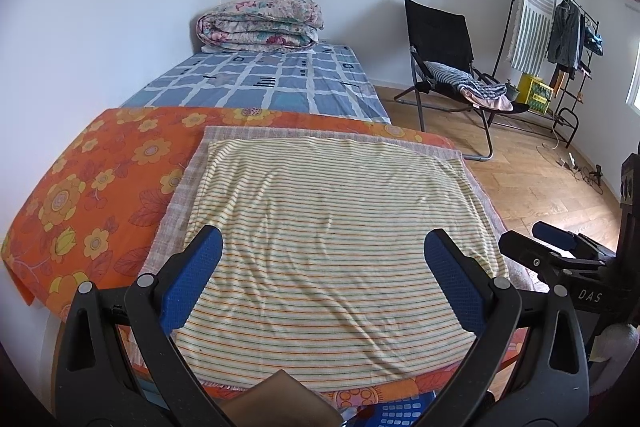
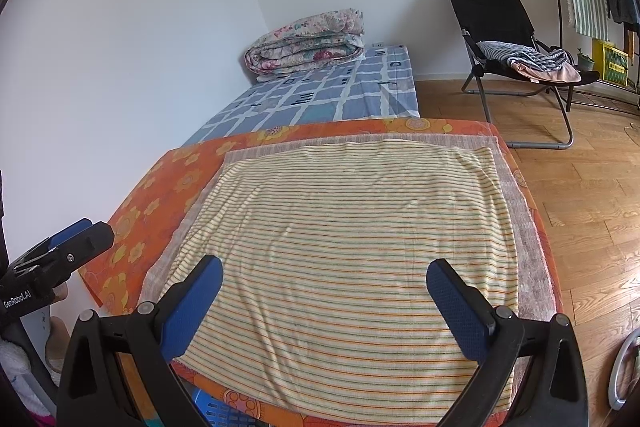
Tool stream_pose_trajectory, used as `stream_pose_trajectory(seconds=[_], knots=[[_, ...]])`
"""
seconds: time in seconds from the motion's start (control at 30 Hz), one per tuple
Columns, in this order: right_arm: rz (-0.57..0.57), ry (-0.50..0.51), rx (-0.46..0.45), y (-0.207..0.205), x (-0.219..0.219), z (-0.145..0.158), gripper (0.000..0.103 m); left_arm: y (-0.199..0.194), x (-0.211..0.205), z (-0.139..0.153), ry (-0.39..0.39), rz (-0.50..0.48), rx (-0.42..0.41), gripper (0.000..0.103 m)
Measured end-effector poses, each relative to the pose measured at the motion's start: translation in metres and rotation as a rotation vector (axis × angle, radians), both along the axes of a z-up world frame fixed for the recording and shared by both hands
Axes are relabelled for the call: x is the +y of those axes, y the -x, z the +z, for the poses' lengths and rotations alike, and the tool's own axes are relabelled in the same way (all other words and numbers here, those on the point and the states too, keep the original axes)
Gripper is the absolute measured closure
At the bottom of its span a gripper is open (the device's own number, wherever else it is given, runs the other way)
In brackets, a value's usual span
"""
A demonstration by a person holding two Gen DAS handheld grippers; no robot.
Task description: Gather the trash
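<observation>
Both tongs hang wide apart and hold nothing: my left tongs over the near half of a striped cloth, my right tongs over the same cloth from a little further right; each pair shows at the edge of the other's view; the striped cloth lies flat on a grey cloth, and both lie on an orange flowered cover over the worktop; I can pick out no trash on the worktop from either wrist view; a brown flat thing sits at the bottom edge of my left view, between the tong arms, and I cannot tell what it is; beyond the worktop stands a bed with a folded quilt at its far end; a black folding chair with clothes on its seat stands on the wooden floor.
</observation>
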State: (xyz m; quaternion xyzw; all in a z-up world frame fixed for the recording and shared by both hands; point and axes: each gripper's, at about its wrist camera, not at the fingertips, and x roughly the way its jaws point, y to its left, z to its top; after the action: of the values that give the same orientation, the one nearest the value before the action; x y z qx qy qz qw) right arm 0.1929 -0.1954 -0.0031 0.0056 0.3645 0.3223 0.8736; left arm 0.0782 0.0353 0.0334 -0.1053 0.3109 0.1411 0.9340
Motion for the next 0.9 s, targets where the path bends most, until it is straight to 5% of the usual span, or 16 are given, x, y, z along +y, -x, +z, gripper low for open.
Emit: stream_pose_trajectory(seconds=[0.9], knots=[[0.009,0.011,0.015,0.0021,0.0032,-0.0058,0.0,0.0012,-0.0016,0.0063,-0.028,0.003,-0.019,0.001]])
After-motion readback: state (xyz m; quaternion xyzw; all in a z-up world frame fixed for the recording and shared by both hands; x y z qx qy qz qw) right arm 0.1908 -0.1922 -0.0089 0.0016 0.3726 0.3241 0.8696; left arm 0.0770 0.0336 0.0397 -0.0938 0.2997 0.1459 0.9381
